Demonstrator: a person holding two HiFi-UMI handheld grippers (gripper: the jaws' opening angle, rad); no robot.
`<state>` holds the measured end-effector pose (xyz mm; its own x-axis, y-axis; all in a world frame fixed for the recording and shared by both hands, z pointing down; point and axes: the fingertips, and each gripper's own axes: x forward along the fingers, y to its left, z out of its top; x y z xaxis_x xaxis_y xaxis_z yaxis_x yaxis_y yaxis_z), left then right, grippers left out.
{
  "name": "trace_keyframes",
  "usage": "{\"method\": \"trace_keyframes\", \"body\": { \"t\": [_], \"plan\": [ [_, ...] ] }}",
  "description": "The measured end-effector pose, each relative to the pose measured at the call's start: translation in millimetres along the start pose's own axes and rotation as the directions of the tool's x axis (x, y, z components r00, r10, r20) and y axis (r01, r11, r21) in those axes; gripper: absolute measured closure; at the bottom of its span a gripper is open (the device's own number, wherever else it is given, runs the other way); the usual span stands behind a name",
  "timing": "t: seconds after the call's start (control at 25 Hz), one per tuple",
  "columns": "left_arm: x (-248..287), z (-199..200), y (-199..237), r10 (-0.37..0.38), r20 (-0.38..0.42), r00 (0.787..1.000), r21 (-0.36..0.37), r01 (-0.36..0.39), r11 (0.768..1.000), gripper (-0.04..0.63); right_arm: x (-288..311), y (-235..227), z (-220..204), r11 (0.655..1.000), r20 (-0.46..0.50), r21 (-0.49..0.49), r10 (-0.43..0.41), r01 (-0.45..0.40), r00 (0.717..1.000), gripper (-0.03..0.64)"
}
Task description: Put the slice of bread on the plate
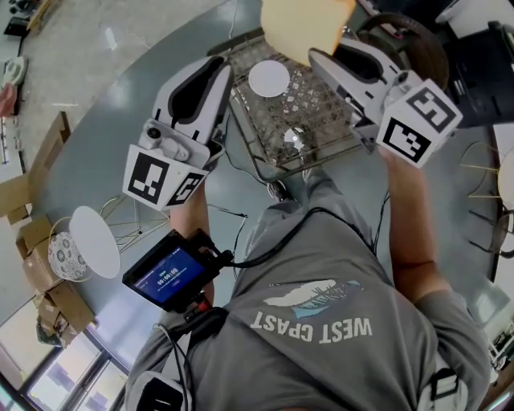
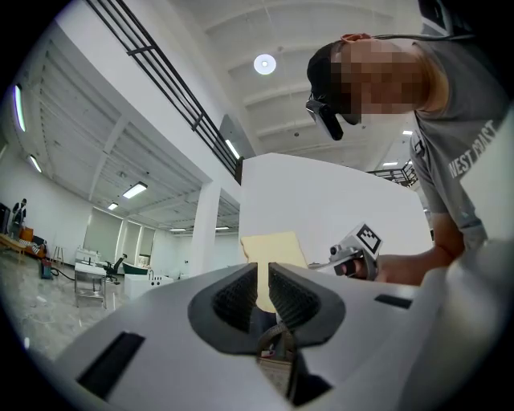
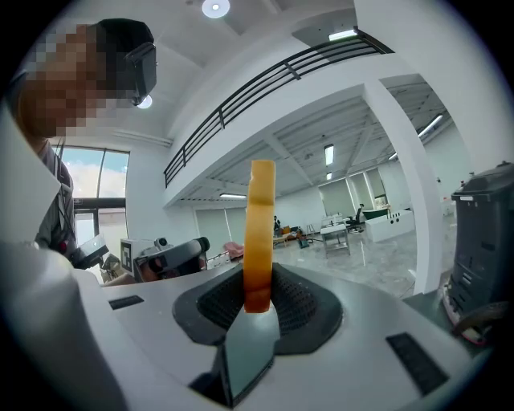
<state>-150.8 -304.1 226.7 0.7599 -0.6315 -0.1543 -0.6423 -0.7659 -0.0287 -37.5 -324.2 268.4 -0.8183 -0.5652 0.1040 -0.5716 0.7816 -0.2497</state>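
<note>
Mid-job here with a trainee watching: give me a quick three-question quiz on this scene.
1. True or false: the right gripper is shut on the slice of bread.
2. What lies on the wire-mesh tabletop? A) white plate B) mug C) knife
3. Fill in: the left gripper has ____ between its fingers.
Key: 1 true; 2 A; 3 nothing.

I'm seeing a glossy grey floor [image 1: 80, 160] below, cardboard boxes [image 1: 32, 257] along its left edge, a black-railed balcony [image 3: 265, 80] up high, a white column [image 3: 414, 185], strip lights [image 2: 134, 190] on the white ceiling [image 2: 241, 24], and daylight through a window [image 3: 100, 181].
</note>
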Motion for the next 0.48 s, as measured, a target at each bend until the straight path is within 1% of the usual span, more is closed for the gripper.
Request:
{"method": "trace_keyframes", "body": {
  "t": [0.48],
  "plan": [
    [-0.1, -23.2, 7.4, 0.025, -0.06, 0.998, -0.041, -0.028, 0.999, 0.546, 25.5, -35.3, -40.2, 0.999, -0.079, 0.037, -0.031, 0.034, 0.996, 0.529]
  ]
}}
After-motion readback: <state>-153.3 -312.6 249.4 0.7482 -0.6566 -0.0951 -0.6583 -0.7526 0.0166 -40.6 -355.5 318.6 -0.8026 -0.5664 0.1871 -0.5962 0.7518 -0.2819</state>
